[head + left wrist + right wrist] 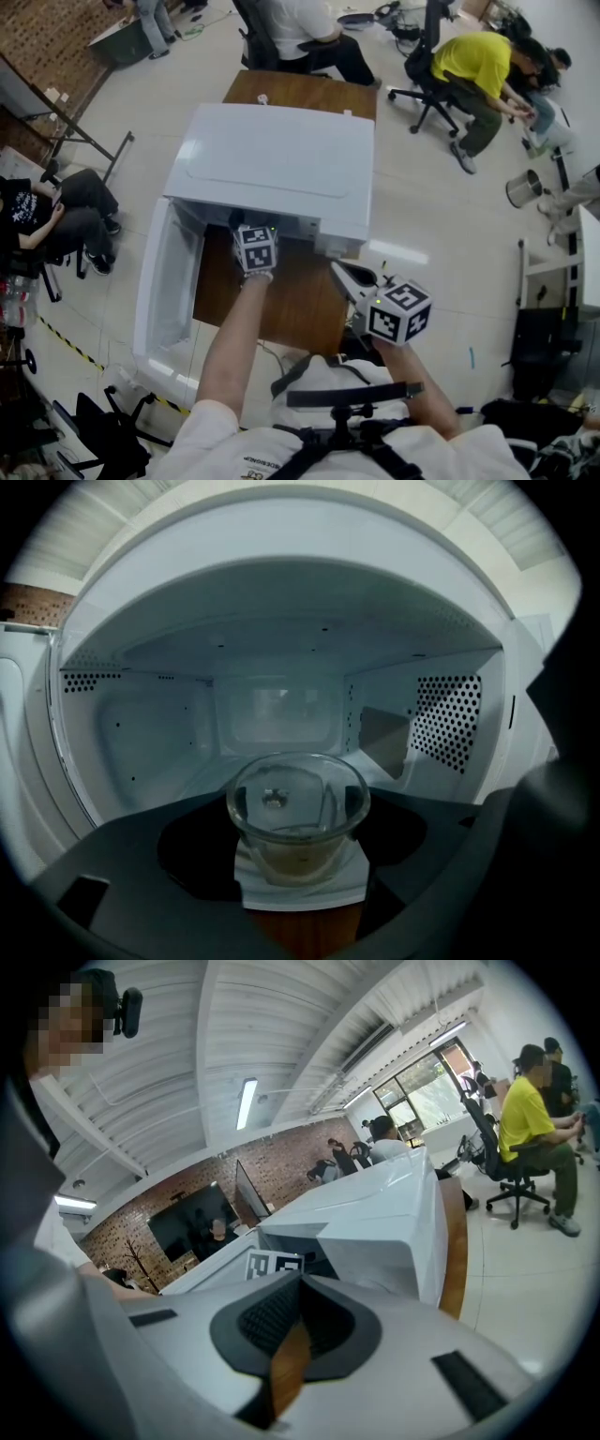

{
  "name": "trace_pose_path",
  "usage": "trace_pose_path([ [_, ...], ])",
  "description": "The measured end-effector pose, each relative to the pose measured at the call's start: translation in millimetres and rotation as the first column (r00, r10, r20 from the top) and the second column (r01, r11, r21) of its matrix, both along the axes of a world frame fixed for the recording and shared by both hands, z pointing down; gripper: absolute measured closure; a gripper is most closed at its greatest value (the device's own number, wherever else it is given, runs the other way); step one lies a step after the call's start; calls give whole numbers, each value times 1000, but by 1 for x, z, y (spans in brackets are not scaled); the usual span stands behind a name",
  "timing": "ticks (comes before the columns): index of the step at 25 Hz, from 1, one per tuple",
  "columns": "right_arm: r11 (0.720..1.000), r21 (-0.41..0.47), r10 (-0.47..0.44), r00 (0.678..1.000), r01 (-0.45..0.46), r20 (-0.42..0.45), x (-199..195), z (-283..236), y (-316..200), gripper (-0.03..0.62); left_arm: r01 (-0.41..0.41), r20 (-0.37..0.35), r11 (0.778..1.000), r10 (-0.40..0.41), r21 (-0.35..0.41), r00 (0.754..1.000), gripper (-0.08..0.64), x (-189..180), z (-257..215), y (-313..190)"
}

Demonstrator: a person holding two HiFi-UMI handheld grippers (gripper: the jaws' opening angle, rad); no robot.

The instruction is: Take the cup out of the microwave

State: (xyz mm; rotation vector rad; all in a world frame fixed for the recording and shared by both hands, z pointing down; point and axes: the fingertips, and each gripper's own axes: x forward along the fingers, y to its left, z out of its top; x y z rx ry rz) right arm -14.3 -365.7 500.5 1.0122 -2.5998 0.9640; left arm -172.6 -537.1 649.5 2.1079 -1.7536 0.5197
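Observation:
A white microwave [281,164] stands on a wooden table [291,309] with its door [161,281] swung open to the left. Inside, near the front lip, a clear glass cup [298,799] stands upright on the white floor. My left gripper [298,829] reaches into the opening; only its marker cube [255,248] shows in the head view. Its jaws stand open on either side of the cup, and I cannot tell whether the pads touch the glass. My right gripper [349,277] hangs shut and empty outside the microwave's front right corner.
The open door takes up the space left of the table. People sit on office chairs around: one in a yellow shirt [483,66] at the back right, another [47,211] at the left. A metal bin [523,187] stands on the floor to the right.

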Motion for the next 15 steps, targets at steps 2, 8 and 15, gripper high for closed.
trace_pose_path([
  [2, 1000, 1, -7, 1000, 7, 2, -3, 0, 2, 591, -3, 0, 1000, 3, 16, 1000, 209, 2, -7, 4],
  [8, 1000, 6, -27, 1000, 27, 11, -15, -5, 8, 591, -19, -16, 999, 19, 32, 1000, 209, 3, -22, 27],
  [15, 999, 14, -35, 999, 35, 22, -25, -9, 15, 591, -14, -29, 998, 15, 54, 999, 209, -5, -39, 68],
])
